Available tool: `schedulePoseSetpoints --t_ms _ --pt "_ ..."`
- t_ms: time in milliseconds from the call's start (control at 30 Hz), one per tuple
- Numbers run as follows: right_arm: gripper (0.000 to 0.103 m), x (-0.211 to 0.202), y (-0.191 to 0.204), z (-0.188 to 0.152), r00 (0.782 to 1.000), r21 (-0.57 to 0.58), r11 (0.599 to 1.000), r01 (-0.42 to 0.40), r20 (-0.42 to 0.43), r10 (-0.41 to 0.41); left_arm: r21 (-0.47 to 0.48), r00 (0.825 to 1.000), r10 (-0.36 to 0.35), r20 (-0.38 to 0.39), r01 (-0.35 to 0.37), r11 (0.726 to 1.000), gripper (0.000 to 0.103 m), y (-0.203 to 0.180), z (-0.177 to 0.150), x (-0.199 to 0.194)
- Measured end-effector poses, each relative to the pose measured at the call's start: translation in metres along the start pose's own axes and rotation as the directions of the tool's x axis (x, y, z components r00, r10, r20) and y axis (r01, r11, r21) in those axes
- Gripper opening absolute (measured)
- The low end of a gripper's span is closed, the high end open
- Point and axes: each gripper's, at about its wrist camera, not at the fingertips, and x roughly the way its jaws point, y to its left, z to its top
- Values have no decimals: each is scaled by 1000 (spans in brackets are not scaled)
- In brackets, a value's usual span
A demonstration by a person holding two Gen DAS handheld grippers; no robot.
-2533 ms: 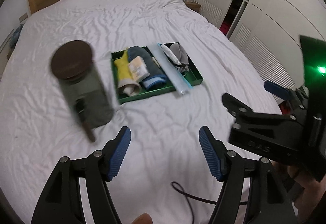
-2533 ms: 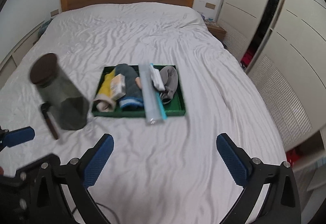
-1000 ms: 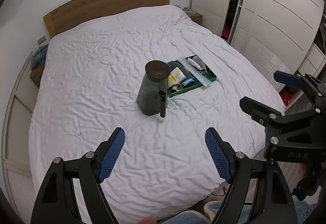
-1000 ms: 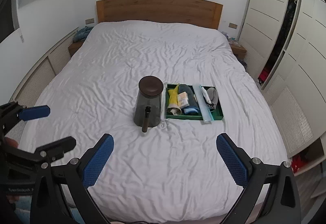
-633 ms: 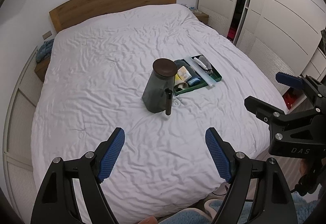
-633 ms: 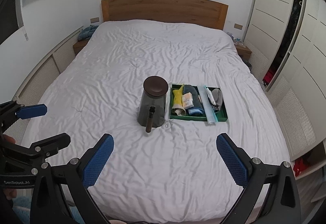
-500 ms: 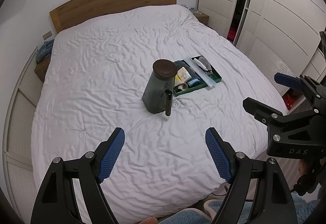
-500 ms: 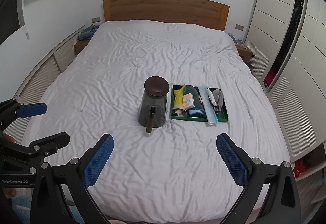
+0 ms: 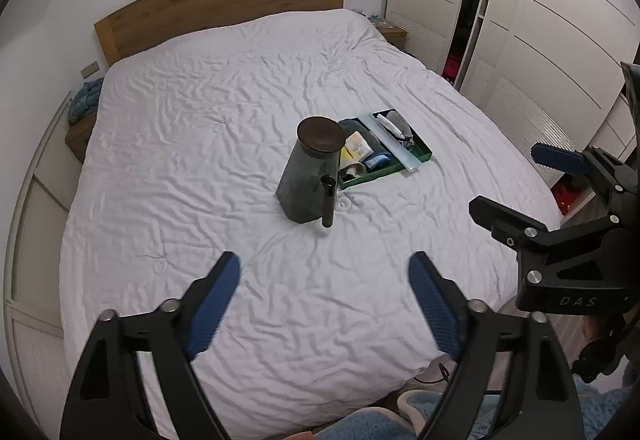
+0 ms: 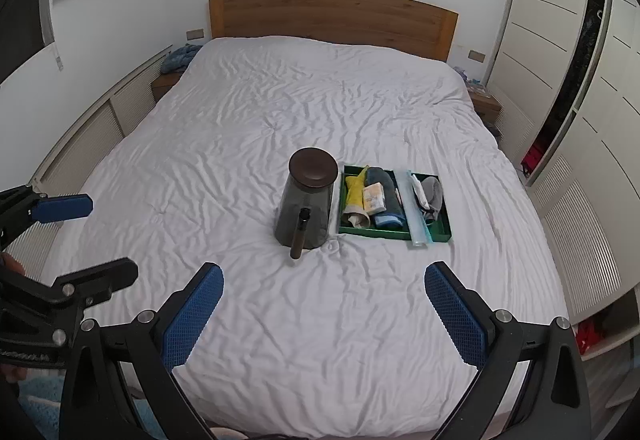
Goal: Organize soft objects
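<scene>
A green tray (image 10: 445,232) sits mid-bed on the white sheet, holding rolled soft items: a yellow cloth (image 10: 353,191), a dark blue roll (image 10: 382,175), a grey cloth (image 10: 434,191) and a long pale blue tube (image 10: 414,211). The tray also shows in the left wrist view (image 9: 425,152). A dark grey jug (image 10: 306,207) with a brown lid stands just left of the tray, and it shows in the left wrist view (image 9: 310,175) too. My left gripper (image 9: 324,292) and right gripper (image 10: 324,304) are both open and empty, held back near the foot of the bed.
The white bed (image 10: 320,119) has a wooden headboard (image 10: 332,15). White wardrobe doors (image 10: 592,119) line the right side. A slatted panel (image 10: 100,135) runs along the left. A nightstand with blue cloth (image 10: 178,61) sits far left.
Both grippers have pulled far back from the jug and tray to the foot of the bed, then nearly stopped. The jug now stands still beside the tray.
</scene>
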Motion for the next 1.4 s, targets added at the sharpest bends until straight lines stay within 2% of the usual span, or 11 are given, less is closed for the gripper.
schedulePoseSetpoints --t_ms 433,700,833,933,1067,1200,1333,1400 --pt "103 0 0 -1 1000 -8 1000 -13 5 13 40 1000 -18 11 18 999 87 -8 -4 -8" --pt "103 -10 -7 -9 1000 14 1000 9 19 -9 28 1000 -13 11 13 1000 87 -9 -1 -11" --pt "103 -15 -10 -13 999 30 999 29 19 -29 65 1000 -18 14 17 998 87 -12 4 -11" --pt "103 -20 -12 -16 999 44 998 47 18 -47 161 1000 13 0 -13 987 87 -18 6 -7" --pt "103 -30 -15 -20 998 55 996 64 19 -65 234 999 52 -15 -47 971 87 -10 -3 -7" --pt "103 -39 -19 -26 997 50 996 73 9 -73 217 997 46 -55 -33 976 87 4 -15 -11" --pt "103 -49 -25 -33 996 35 995 91 -11 -90 206 990 115 -77 -97 974 87 14 -29 -15" --pt "103 -53 -27 -34 994 30 994 104 -20 -103 191 990 118 -83 -100 976 87 20 -34 -17"
